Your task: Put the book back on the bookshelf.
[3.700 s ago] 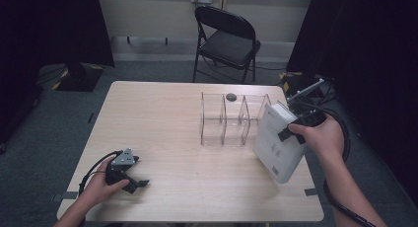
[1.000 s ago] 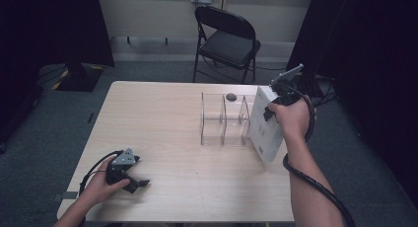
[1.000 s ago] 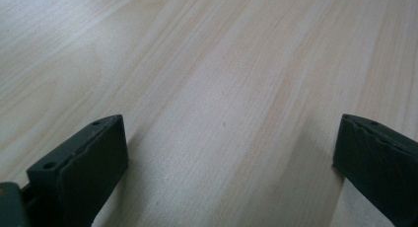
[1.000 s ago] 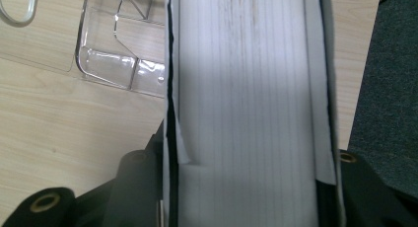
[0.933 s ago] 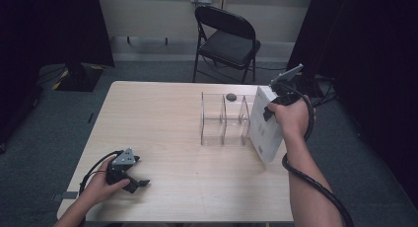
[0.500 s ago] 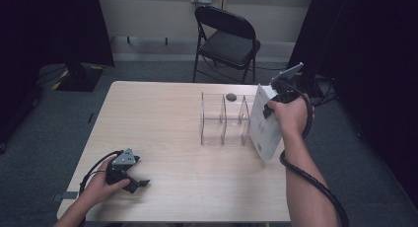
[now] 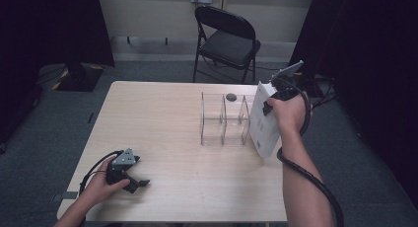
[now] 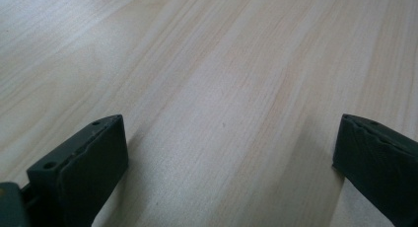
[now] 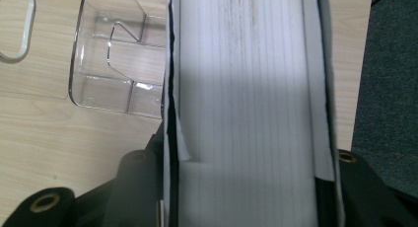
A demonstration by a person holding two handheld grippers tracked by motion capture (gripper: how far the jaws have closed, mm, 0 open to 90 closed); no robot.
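Gripping the white book [image 7: 265, 122] in our right gripper [image 7: 276, 96], we hold it upright near the table's [image 7: 162, 118] right edge, just beside the clear rack [image 7: 224, 119]; slotting remains, while our left gripper [image 7: 129, 175] rests released by the front-left corner

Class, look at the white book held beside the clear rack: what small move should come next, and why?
Probably lower the thick white book toward the table beside the clear acrylic divider rack. The right tool clamps its pages and it hangs tilted at the rack's right end, seemingly outside the last slot.
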